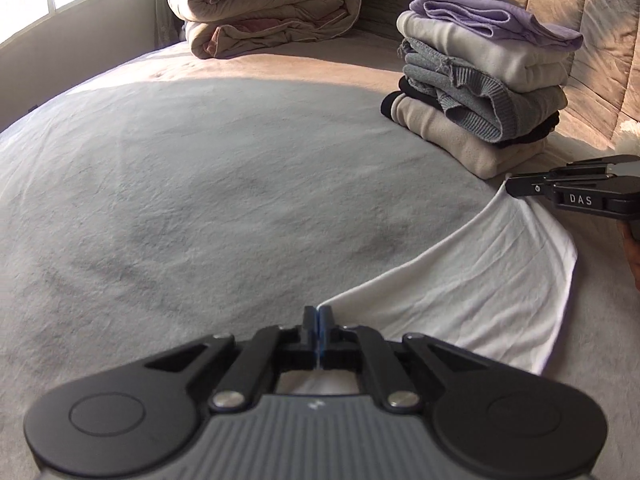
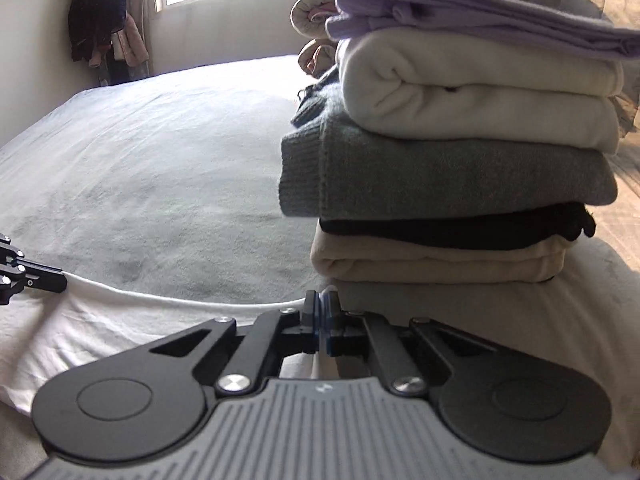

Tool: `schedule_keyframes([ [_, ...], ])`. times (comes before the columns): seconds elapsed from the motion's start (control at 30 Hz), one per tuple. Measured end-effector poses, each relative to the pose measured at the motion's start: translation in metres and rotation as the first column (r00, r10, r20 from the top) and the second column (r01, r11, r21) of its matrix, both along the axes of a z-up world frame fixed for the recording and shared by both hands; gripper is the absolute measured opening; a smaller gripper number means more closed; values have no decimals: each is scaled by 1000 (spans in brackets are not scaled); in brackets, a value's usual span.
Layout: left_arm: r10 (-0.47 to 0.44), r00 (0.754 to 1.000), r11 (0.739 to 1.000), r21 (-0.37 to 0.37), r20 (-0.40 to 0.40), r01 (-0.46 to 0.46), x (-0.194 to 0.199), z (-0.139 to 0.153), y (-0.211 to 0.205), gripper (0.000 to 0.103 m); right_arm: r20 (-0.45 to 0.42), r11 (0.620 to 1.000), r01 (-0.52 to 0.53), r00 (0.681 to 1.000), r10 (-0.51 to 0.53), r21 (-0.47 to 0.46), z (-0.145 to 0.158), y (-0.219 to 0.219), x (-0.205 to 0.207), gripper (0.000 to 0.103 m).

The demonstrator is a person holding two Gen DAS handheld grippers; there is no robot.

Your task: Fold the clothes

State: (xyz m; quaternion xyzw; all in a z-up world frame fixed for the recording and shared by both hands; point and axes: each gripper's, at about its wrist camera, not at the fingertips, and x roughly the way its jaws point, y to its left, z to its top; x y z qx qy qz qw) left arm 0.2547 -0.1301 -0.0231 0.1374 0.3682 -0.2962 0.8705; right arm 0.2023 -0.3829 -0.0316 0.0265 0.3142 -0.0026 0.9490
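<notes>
Both hand-held grippers, left and right, are pinching corners of the white cloth lying on the bed, near the stack. Only the right view is showing hanging clothes.

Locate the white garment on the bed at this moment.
The white garment lies on the bed in front of the stack of folded clothes, its edge stretched between the left hand-held gripper and right hand-held gripper.

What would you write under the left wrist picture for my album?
Both grippers, left and right, pinch the white cloth's edge on the bed, beside a stack of folded clothes.
</notes>
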Motion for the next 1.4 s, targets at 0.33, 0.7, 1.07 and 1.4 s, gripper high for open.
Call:
schedule_keyframes([
  [0.33,55,996,998,38,73,-58,-5,-10,-3,38,-100,996,53,994,-45,78,0,-15,10,18],
  [0.7,180,980,984,-28,85,-178,-52,20,95,56,-149,975,78,988,-47,209,14,-28,-53,41],
  [1.07,432,901,901,16,39,-433,-65,1,239,59,-247,972,177,959,-135,155,12,-16,-56,31],
  [1.4,674,733,737,-12,85,-676,-24,-15,297,68,-260,980,192,945,-201,-60,18,8,-50,3],
])
